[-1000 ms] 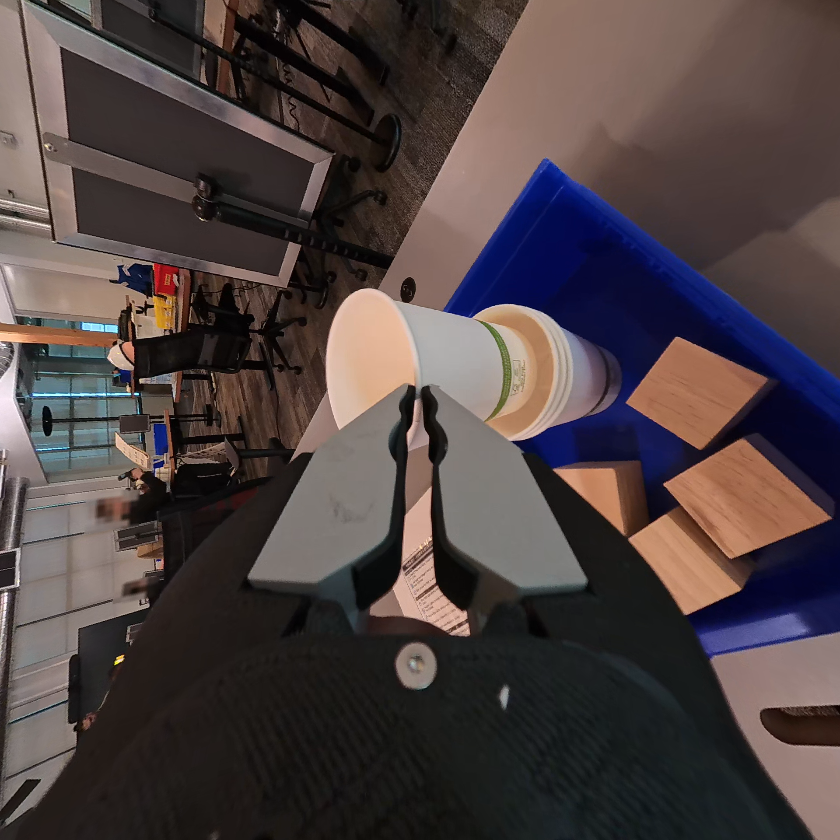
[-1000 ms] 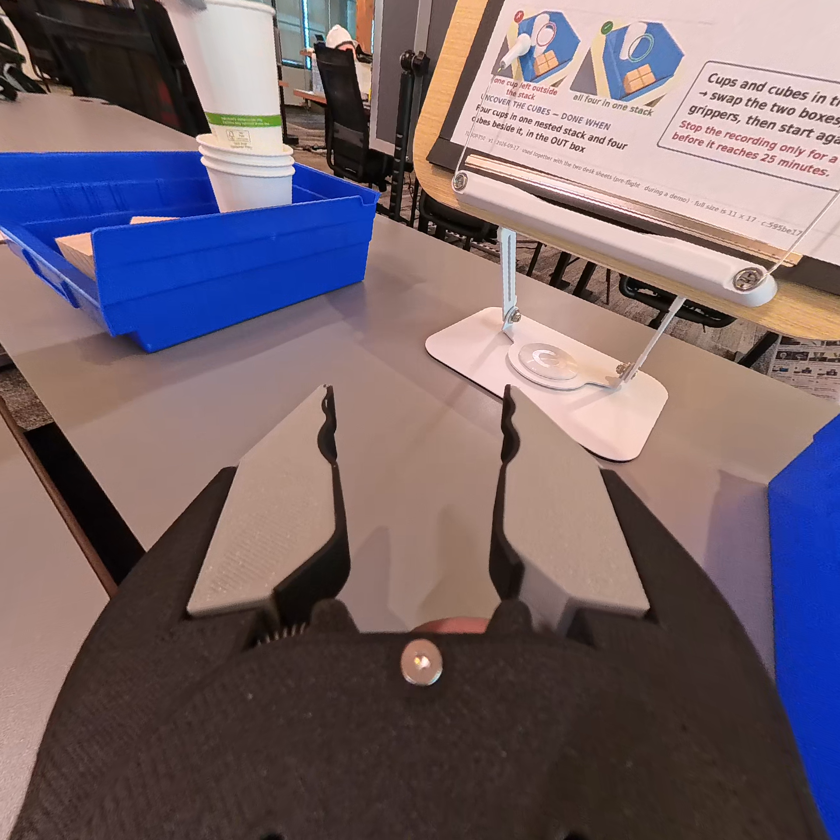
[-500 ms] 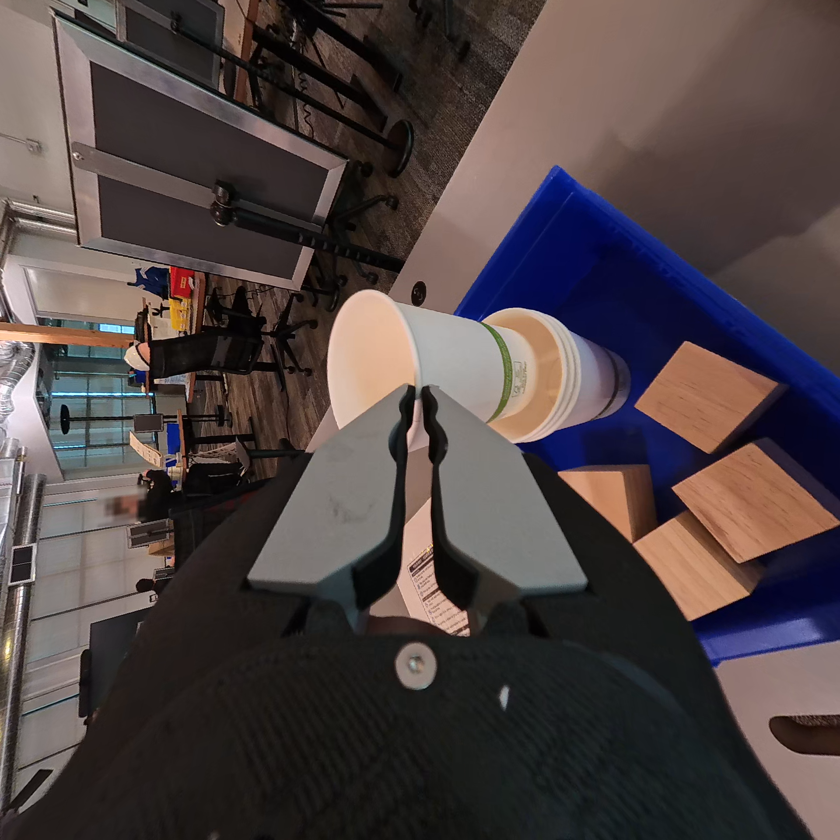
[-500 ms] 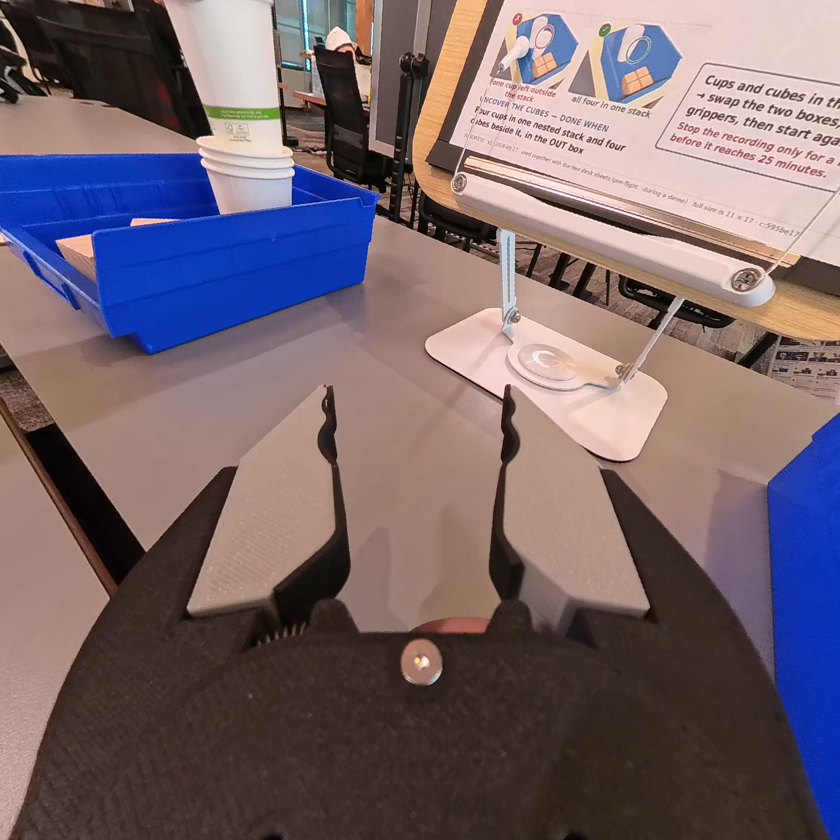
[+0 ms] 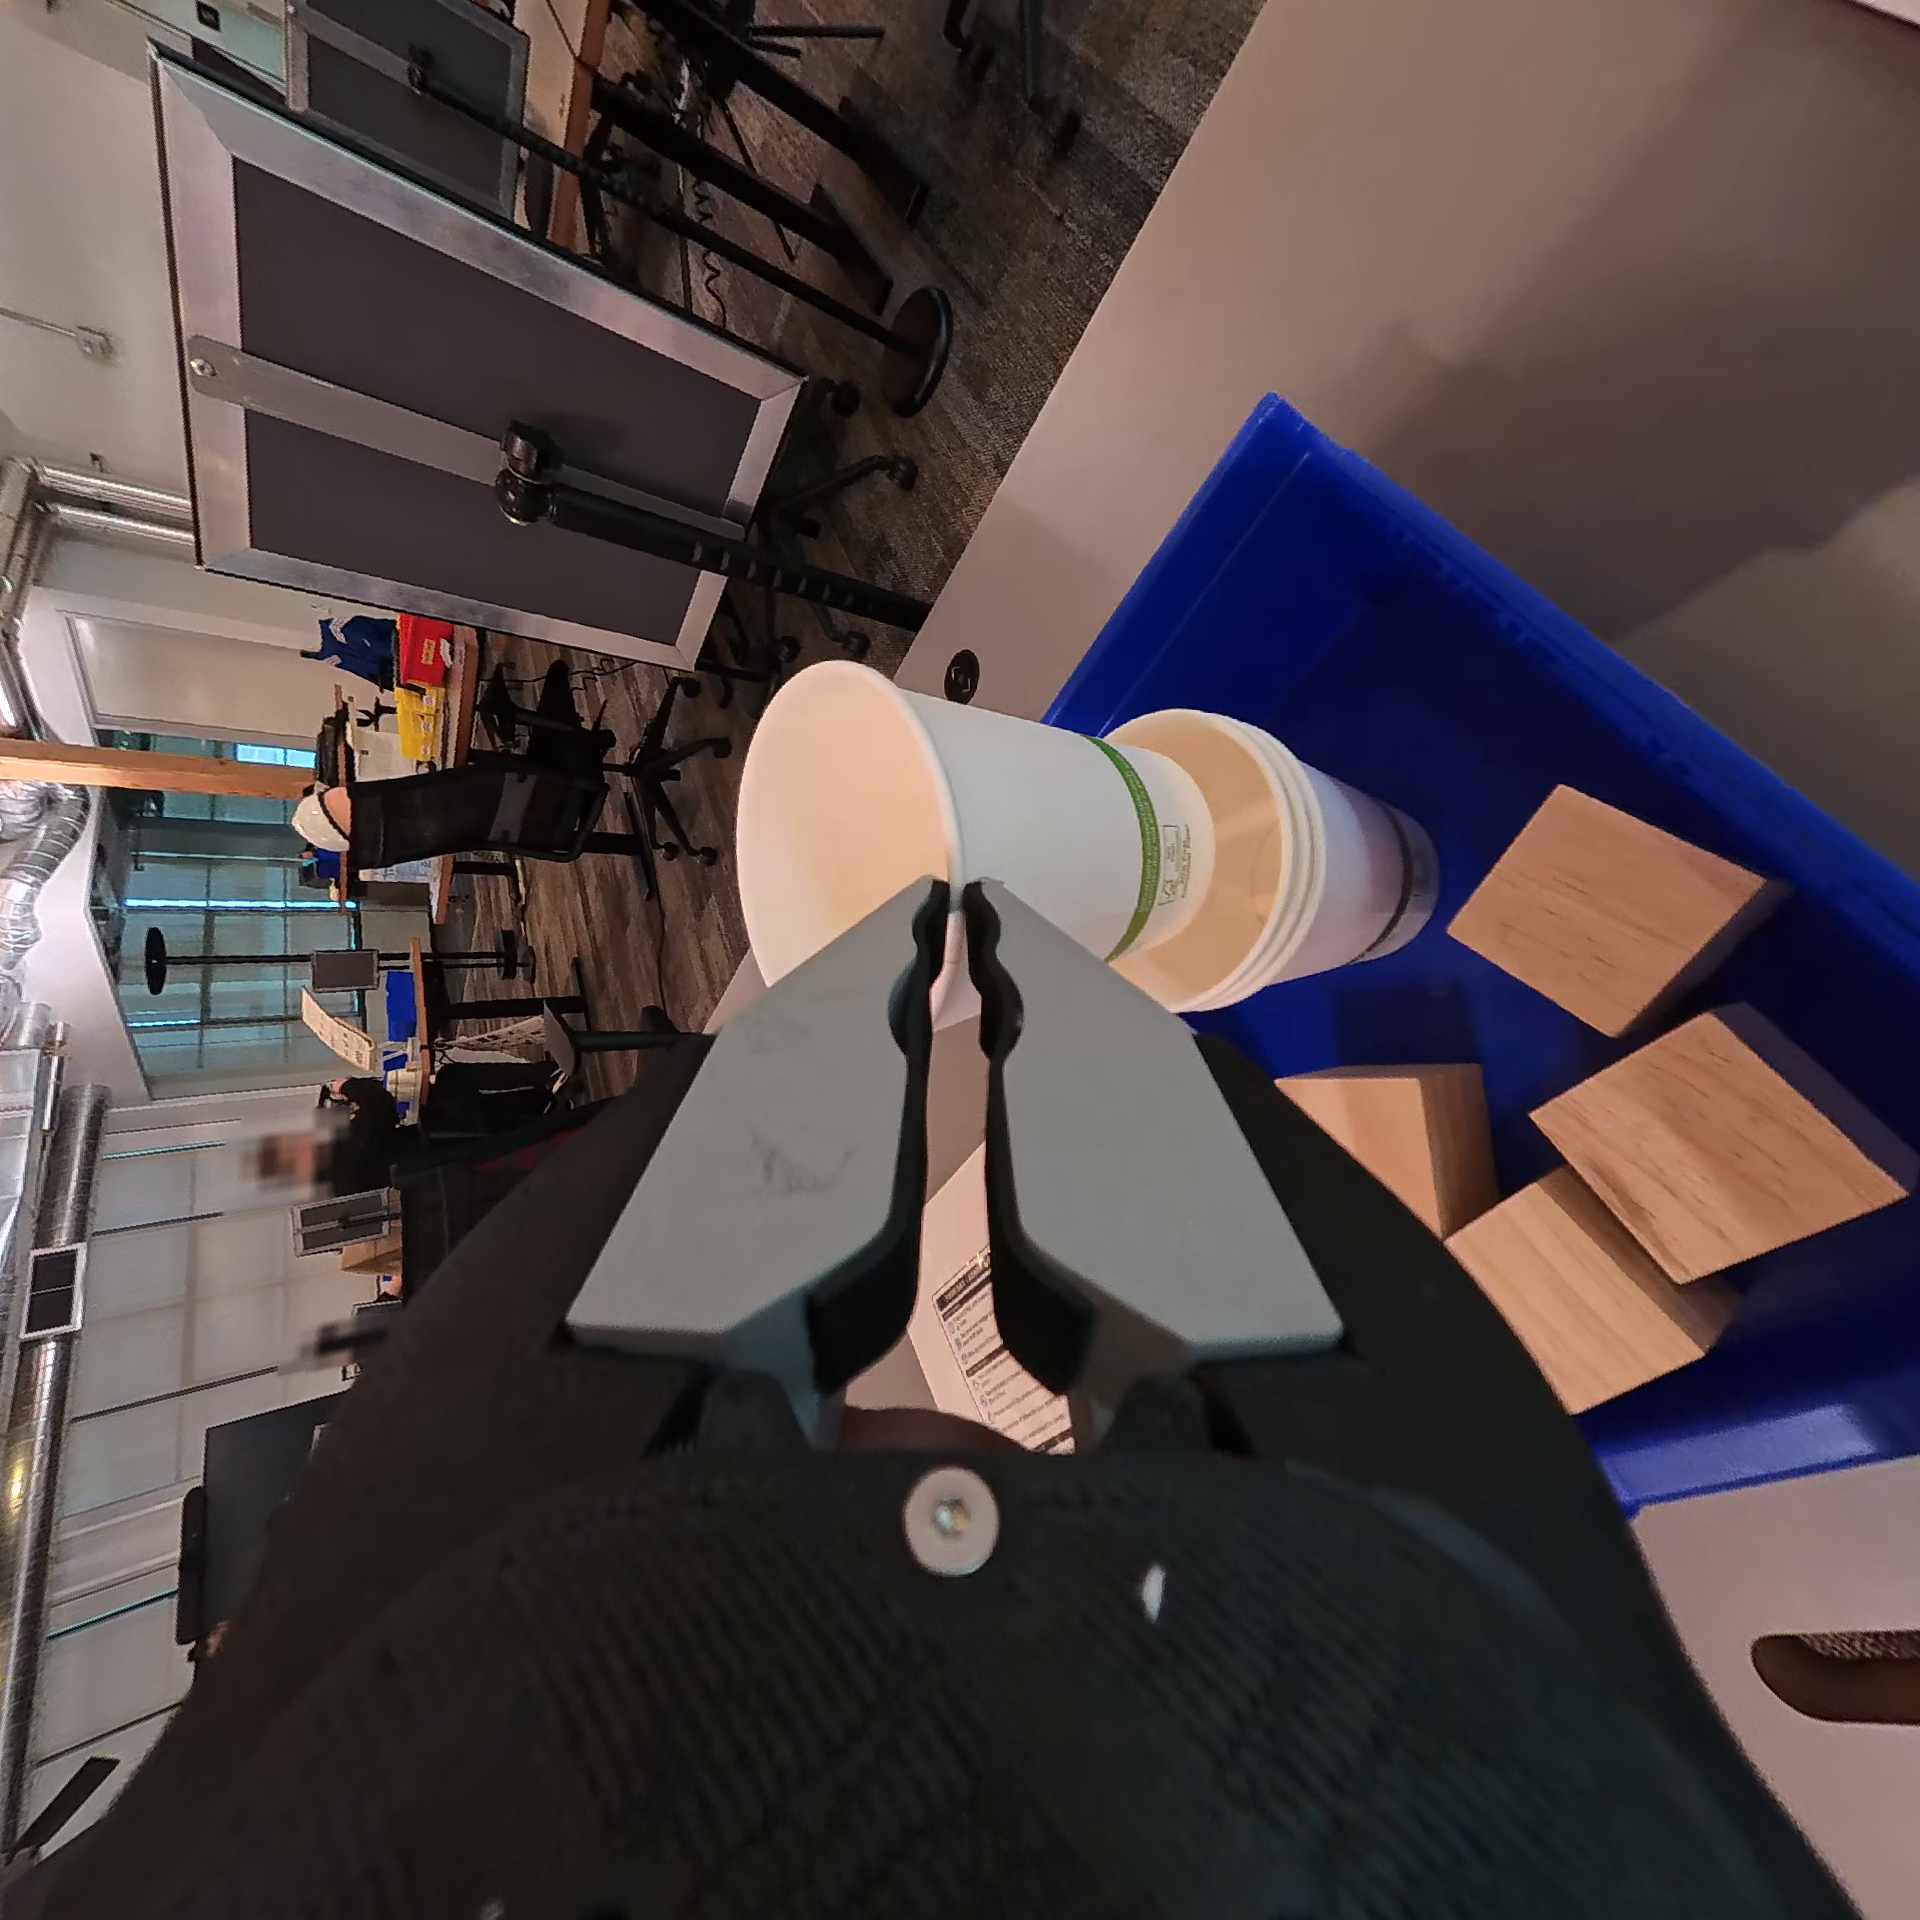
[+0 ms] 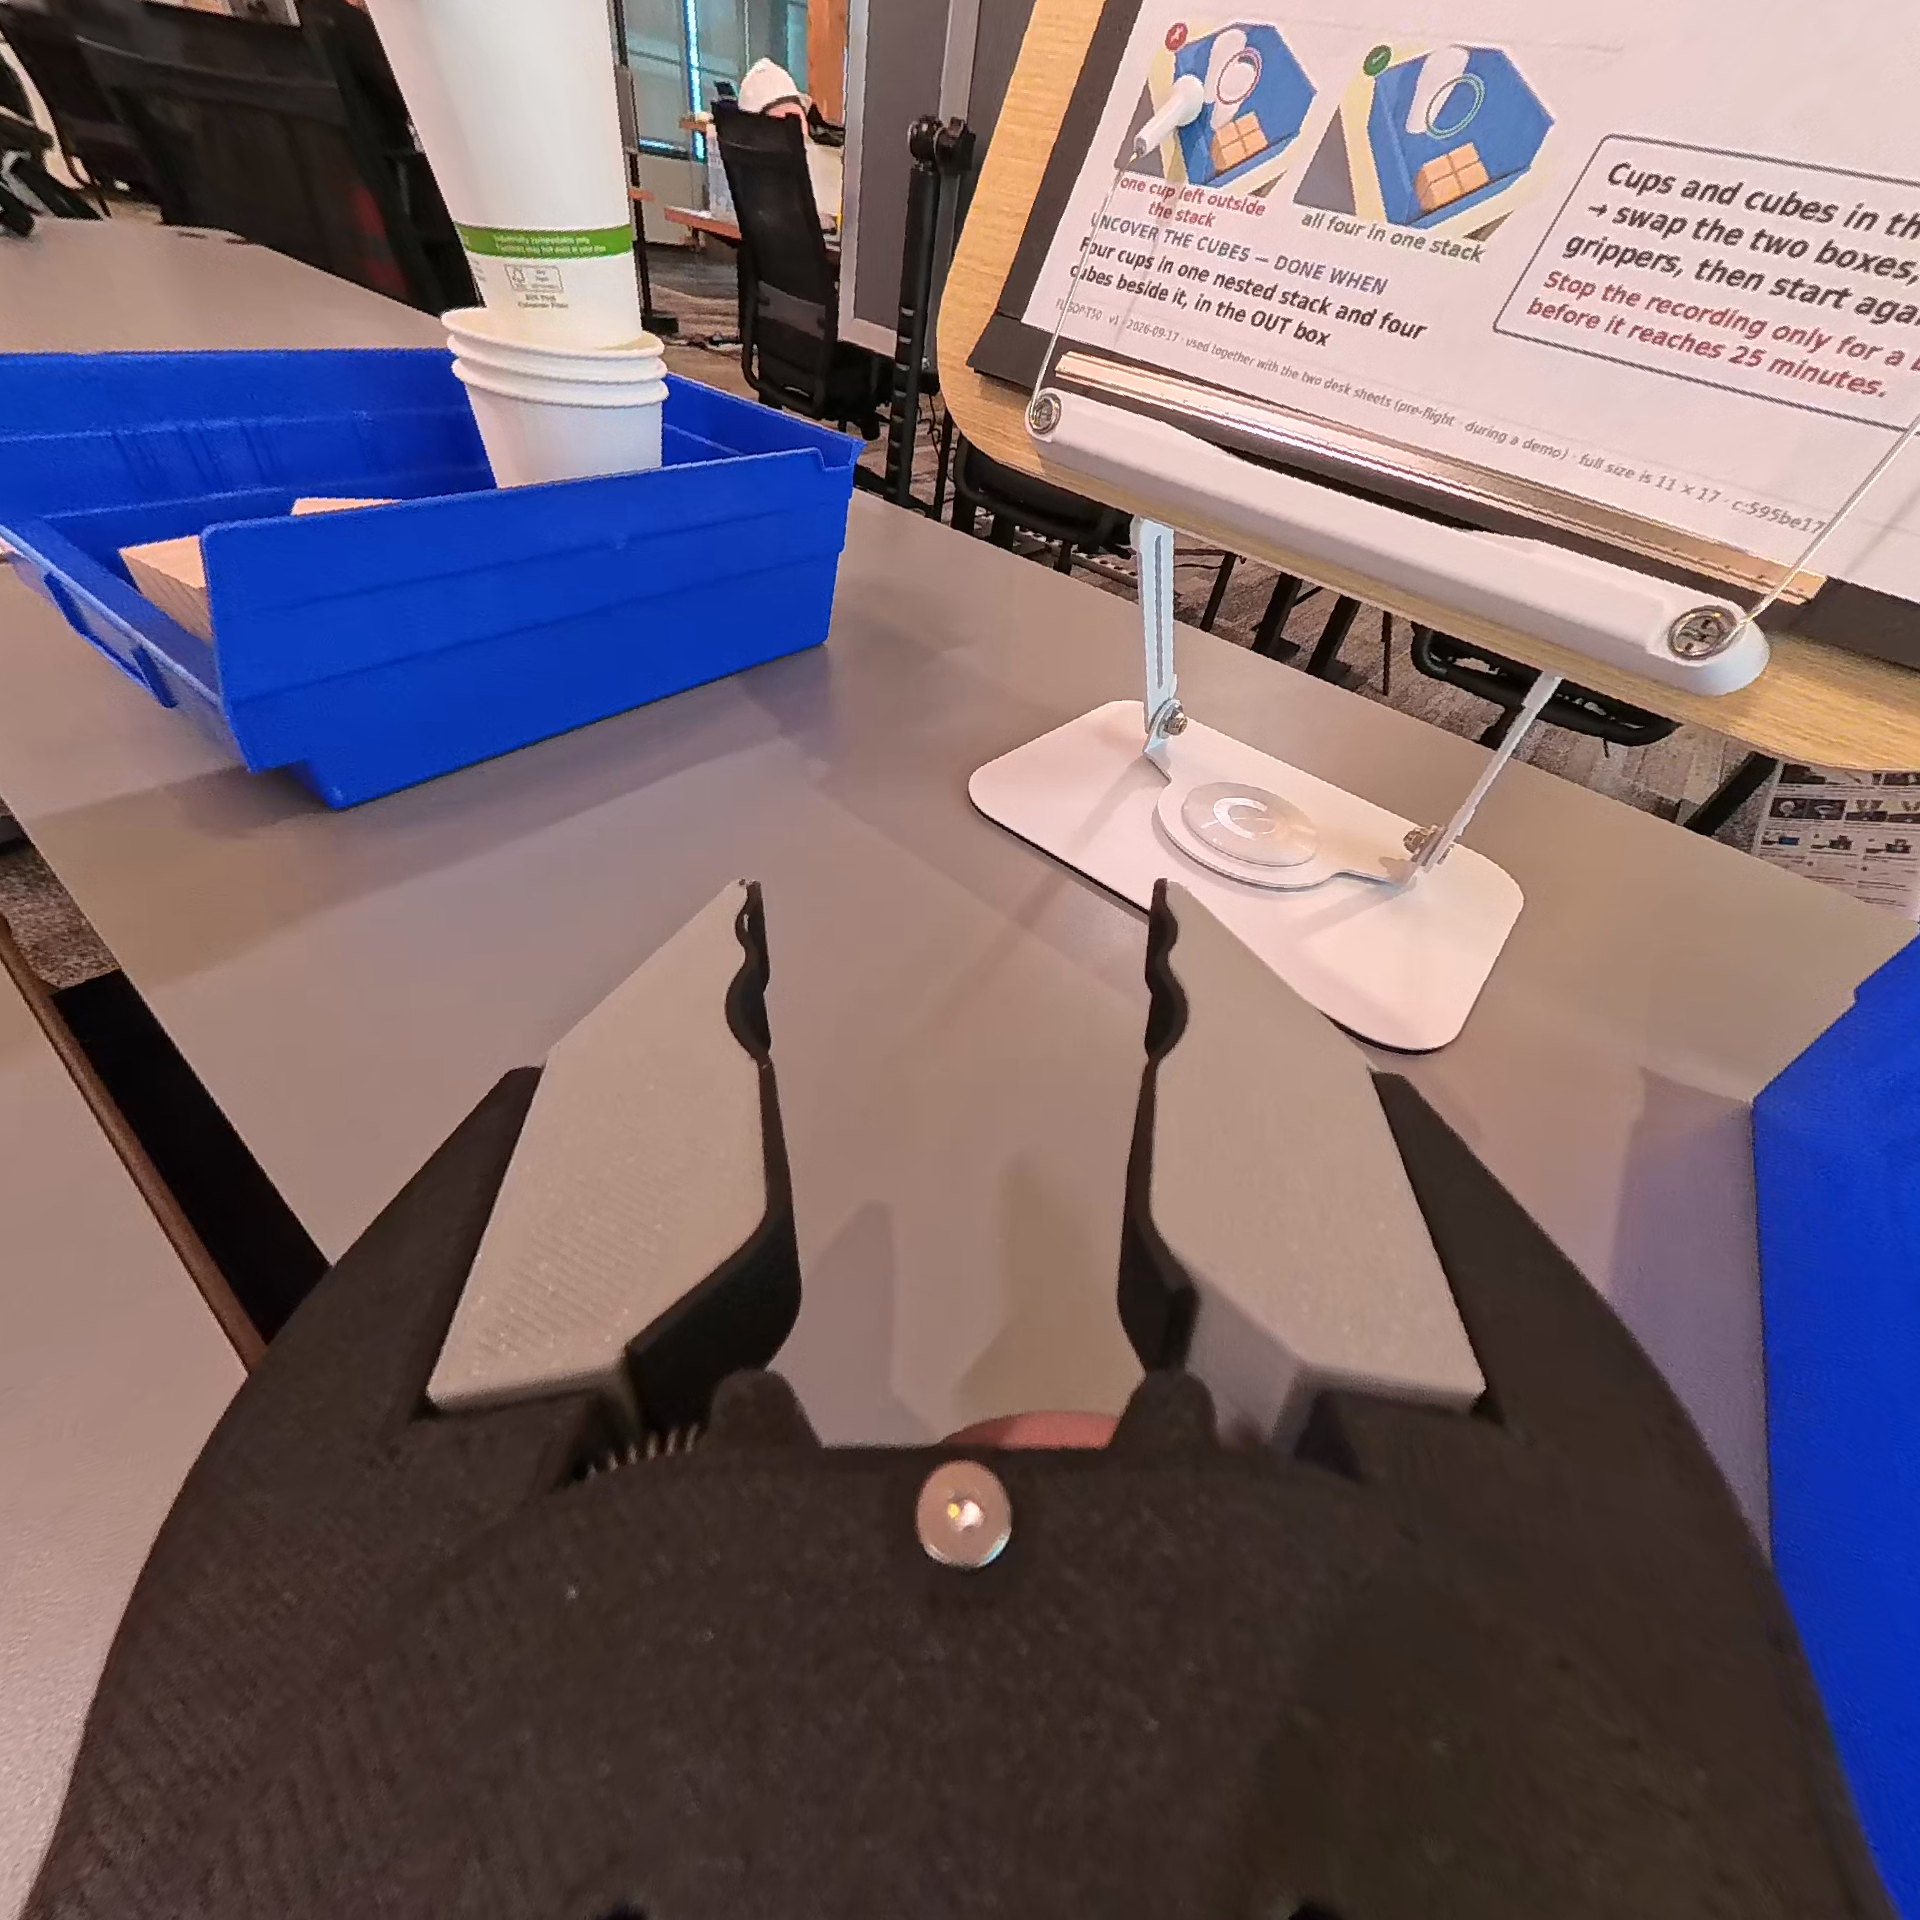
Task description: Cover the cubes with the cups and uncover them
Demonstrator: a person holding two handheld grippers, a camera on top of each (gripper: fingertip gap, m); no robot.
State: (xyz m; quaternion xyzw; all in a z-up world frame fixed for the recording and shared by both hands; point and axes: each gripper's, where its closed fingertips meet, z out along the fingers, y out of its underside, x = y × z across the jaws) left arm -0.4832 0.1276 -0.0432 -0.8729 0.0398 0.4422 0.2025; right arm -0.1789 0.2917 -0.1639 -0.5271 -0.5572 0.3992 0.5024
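Note:
My left gripper (image 5: 954,902) is shut on the rim of a white paper cup with a green band (image 5: 1018,831). The cup is raised partly out of a nested stack of white cups (image 5: 1320,873) that stands in a blue bin (image 5: 1455,665). Several wooden cubes (image 5: 1600,904) lie in the bin beside the stack. In the right wrist view the lifted cup (image 6: 530,156) rises above the stack (image 6: 566,416) in the same bin (image 6: 520,613). My right gripper (image 6: 951,914) is open and empty, low over the grey table (image 6: 582,883).
A white stand (image 6: 1247,883) holding an instruction board (image 6: 1507,260) sits on the table ahead of my right gripper. A second blue bin's edge (image 6: 1849,1299) is at the right. The table's front edge (image 6: 145,1091) drops off at the left. Chairs and stands fill the room beyond. Across from one pair of fingers to the other is roughly 35 centimeters.
My left gripper has drawn the top cup a little farther out of the stack. My right gripper has not moved.

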